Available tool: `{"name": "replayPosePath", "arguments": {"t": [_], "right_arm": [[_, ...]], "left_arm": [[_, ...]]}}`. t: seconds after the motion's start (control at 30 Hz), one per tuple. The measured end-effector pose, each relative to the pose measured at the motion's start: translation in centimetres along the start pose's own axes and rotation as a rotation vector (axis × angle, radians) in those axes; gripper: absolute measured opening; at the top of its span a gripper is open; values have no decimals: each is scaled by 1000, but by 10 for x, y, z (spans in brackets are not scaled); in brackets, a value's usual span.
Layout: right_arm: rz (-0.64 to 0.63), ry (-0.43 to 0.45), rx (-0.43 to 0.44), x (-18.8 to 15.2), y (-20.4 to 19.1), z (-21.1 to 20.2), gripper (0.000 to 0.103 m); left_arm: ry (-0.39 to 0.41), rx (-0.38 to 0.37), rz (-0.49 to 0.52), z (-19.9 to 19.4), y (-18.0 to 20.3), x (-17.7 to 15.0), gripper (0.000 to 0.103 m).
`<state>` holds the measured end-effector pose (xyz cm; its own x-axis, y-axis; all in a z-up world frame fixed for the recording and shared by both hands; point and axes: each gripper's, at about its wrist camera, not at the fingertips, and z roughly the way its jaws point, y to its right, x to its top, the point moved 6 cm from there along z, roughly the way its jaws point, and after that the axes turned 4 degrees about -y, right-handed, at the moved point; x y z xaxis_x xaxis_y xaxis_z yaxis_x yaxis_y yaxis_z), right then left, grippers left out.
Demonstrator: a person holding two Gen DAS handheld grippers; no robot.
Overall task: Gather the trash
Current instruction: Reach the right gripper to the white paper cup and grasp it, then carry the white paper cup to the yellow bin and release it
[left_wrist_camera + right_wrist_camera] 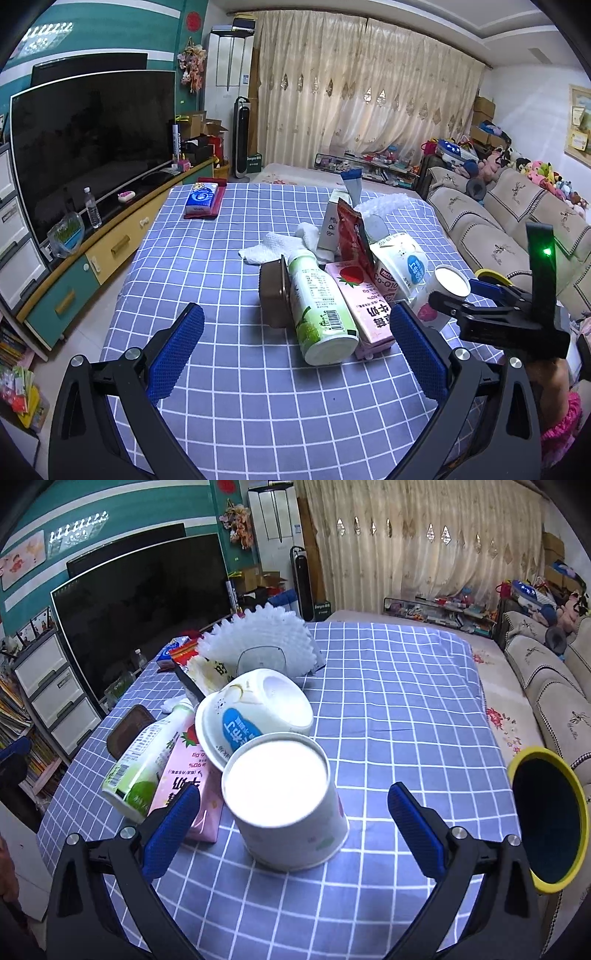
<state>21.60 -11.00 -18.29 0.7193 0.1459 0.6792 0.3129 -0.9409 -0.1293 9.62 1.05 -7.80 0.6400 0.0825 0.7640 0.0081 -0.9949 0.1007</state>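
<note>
On the worktop [229, 406], spread with a blue checked cloth, we list one cluster of trash at centre.

- Green-and-white drink bottle [317, 314], lying on its side, base toward our left tongs.
- Pink strawberry milk carton [365, 306], lying flat, touching the bottle's right side.
- Brown tub [273, 295], tipped on edge against the bottle's left side.
- White bowl with blue label [255, 716], tipped over, leaning on the carton.
- White paper cup [288, 801], upside down on the cloth, just in front of the bowl.
- Red snack packet [351, 232] and white box [330, 221], upright behind the carton.
- White foam netting [258, 642] and crumpled tissue [273, 247], at the back of the cluster.
- Blue tissue pack [201, 199], well apart at the far edge.

Our left tongs [295, 354] stand released, blue pads either side of the bottle's base and the carton's end, holding nothing. Our right tongs [293, 819] stand released too, the paper cup between the pads; we cannot tell whether they touch it. A yellow-rimmed bin [550, 819] sits off the worktop's right edge.
</note>
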Motion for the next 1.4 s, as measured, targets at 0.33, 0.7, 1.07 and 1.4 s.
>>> {"name": "replayPosePath", "arguments": {"t": [0.33,0.7,1.07,1.4], "right_arm": [[27,-37,45,1,3,13,60],[67,71,43,4,31,-51,60],[377,119,-321,-13,231,-75,61],[509,-120,-420,-69,334,3,62]], "left_arm": [[-46,-20,-11,27,-2,-3,99],[-69,-53,11,39,14,-9,99],[-91,-69,32,49,35,-7,99],[-126,-52,71,70,66,2,99]]}}
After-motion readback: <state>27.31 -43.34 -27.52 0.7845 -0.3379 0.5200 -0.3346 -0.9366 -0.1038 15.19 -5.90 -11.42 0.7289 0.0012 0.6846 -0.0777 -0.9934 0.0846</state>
